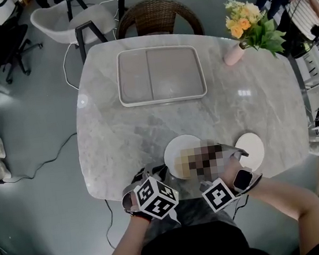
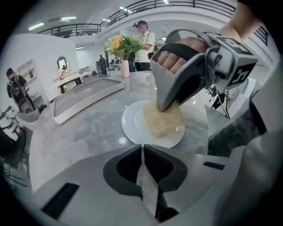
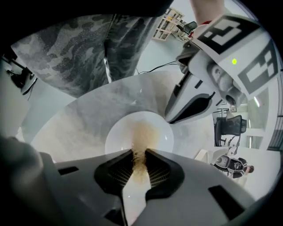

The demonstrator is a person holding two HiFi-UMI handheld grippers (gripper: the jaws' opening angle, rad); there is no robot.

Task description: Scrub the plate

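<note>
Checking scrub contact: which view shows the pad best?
The left gripper view: the pad lies spread flat on the plate, under the right gripper. The right gripper view shows it only as a foreshortened strip pinched between its jaws. The head view shows little of it, since most is blurred over.

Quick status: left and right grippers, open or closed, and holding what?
Left gripper: closed, nothing between its jaws.
Right gripper: closed on the tan scrub pad, which lies on the white plate.
</note>
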